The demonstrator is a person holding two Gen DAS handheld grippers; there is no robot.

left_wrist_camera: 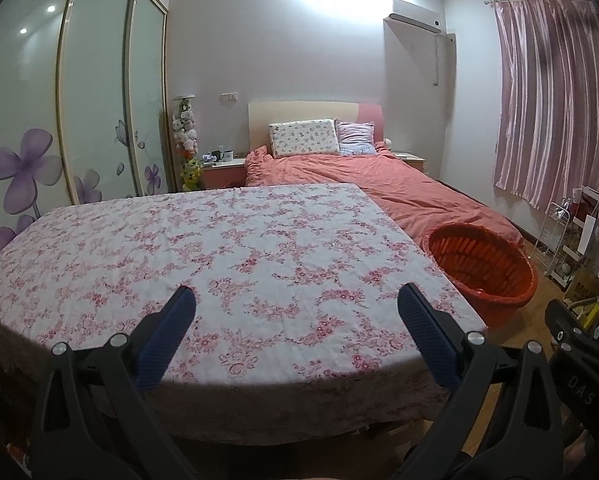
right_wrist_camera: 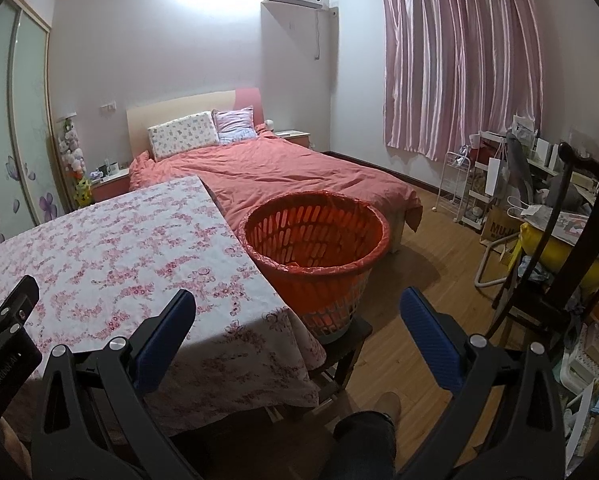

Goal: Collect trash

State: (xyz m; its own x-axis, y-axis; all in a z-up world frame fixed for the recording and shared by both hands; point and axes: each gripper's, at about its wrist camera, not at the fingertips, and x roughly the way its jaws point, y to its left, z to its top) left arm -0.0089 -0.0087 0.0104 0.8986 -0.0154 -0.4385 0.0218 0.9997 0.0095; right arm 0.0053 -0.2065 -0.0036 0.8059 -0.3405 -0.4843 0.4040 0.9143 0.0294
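Note:
An orange trash basket (right_wrist_camera: 315, 236) lined with a bag stands on a dark stool right of the table; it also shows in the left wrist view (left_wrist_camera: 483, 268). A table with a pink floral cloth (left_wrist_camera: 219, 256) lies in front of me and also shows in the right wrist view (right_wrist_camera: 111, 248); I see no trash on the cloth. My left gripper (left_wrist_camera: 297, 300) is open and empty over the table's near edge. My right gripper (right_wrist_camera: 297, 304) is open and empty, above the table's right corner and just short of the basket.
A bed with a salmon cover (right_wrist_camera: 283, 176) stands behind the table. A wardrobe with sliding doors (left_wrist_camera: 79, 112) is on the left. A dark chair (right_wrist_camera: 571, 248), white racks and cluttered bags (right_wrist_camera: 499, 200) fill the right side. Wood floor (right_wrist_camera: 431, 260) lies between.

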